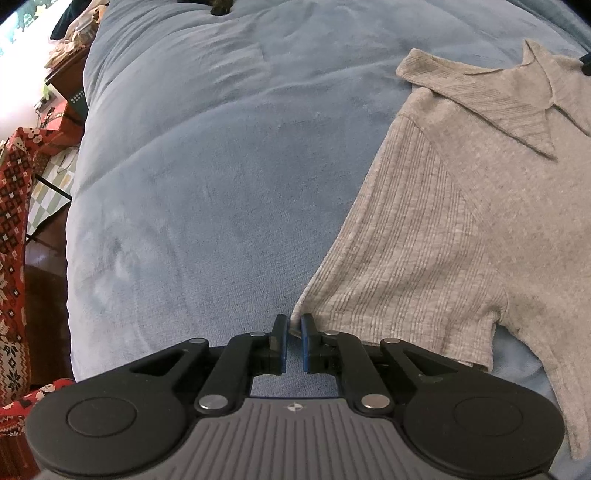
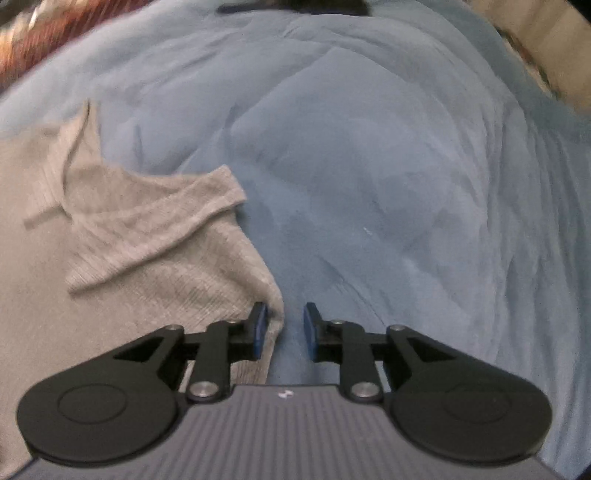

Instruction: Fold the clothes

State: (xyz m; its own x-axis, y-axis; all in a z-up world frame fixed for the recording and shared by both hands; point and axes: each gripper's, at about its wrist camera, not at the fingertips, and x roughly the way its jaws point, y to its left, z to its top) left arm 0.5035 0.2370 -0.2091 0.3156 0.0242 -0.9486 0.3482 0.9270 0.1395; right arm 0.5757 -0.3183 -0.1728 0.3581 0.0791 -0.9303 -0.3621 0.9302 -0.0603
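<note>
A grey ribbed knit top with a collar lies flat on a blue blanket. My left gripper points down at the outer corner of the top's short sleeve. Its jaws are almost together, with the sleeve corner pinched between the tips. In the right wrist view the same top lies to the left. The right gripper stands with its jaws apart over the edge of the other sleeve. That edge lies against the left finger, and the right finger stands clear over bare blanket.
The bed's left edge drops to a floor crowded with red patterned fabric and wooden furniture. A dark object lies at the far end of the bed. Tan bedding or furniture shows at the far right.
</note>
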